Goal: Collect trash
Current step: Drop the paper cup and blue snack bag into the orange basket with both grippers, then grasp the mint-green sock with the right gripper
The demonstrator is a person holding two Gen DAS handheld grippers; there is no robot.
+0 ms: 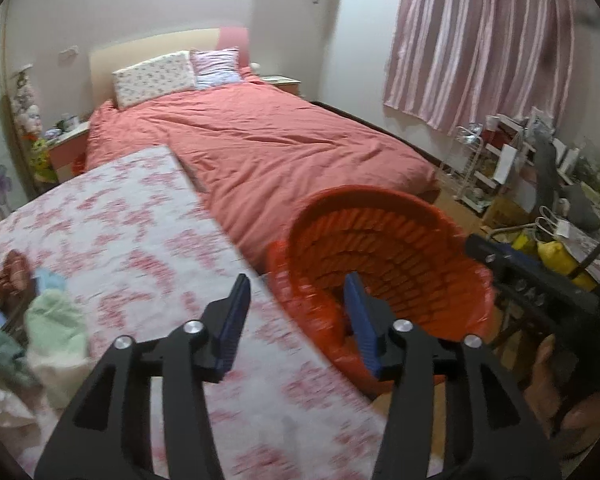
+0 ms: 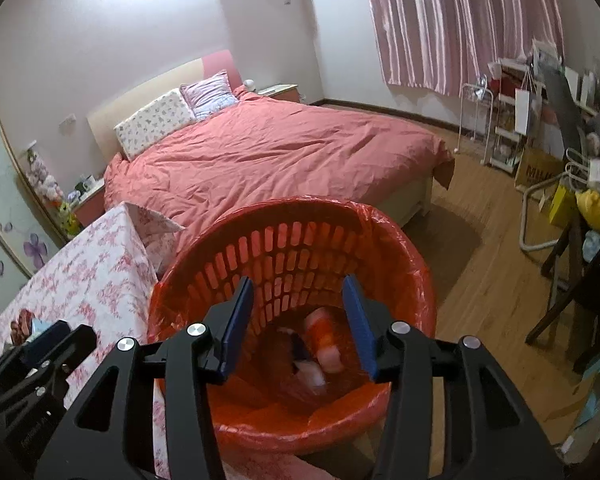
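Note:
A red slotted basket lined with a red bag (image 2: 296,240) stands beside the table; it also shows in the left wrist view (image 1: 384,240). Blurred pieces of trash (image 2: 320,344) lie or fall inside it. My right gripper (image 2: 298,308) is open and empty right above the basket's mouth. My left gripper (image 1: 296,308) is open and empty over the table edge next to the basket. Crumpled green and white trash (image 1: 56,320) and a brown piece (image 1: 10,276) lie at the table's left.
The table has a pink floral cloth (image 1: 140,240). A bed with a red duvet (image 2: 280,148) stands behind. Cluttered shelves and bags (image 2: 560,168) line the right wall, with a dark chair (image 2: 580,280) on the wooden floor.

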